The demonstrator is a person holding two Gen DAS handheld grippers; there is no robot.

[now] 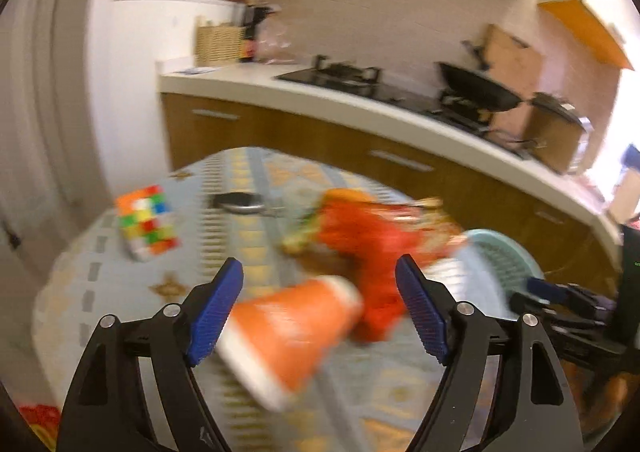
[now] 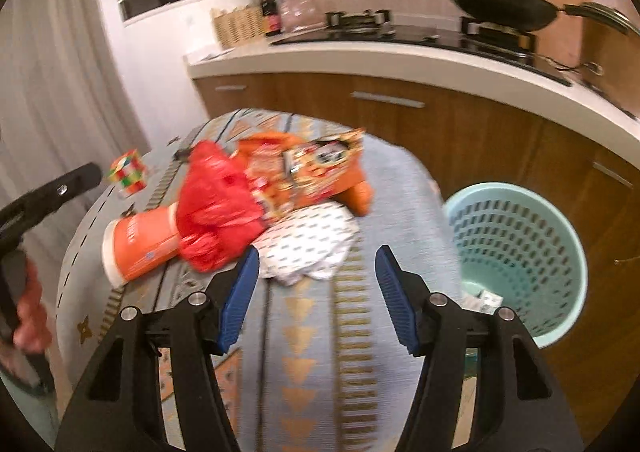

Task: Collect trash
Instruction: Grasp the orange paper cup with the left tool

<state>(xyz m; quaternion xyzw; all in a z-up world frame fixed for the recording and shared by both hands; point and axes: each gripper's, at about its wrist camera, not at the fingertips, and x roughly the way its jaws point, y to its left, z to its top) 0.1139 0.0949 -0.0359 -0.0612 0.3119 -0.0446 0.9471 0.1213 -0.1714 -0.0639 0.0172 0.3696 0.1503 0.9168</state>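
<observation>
Hovering over the littered desk (image 2: pixel 400 187), both tongs released.
Left tongs (image 1: pixel 320 310) straddle the orange cup (image 1: pixel 288 336); right tongs (image 2: pixel 316 292) face the crumpled paper (image 2: pixel 308 244), with the bin (image 2: pixel 516 252) waiting at three o'clock.

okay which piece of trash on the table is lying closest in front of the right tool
The crumpled white patterned wrapper. It lies just ahead of the right tool, while the red plastic bag and the orange cup sit further left.

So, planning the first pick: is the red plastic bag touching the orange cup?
Touching. The right wrist view shows the red plastic bag slumped against the orange cup.
</observation>
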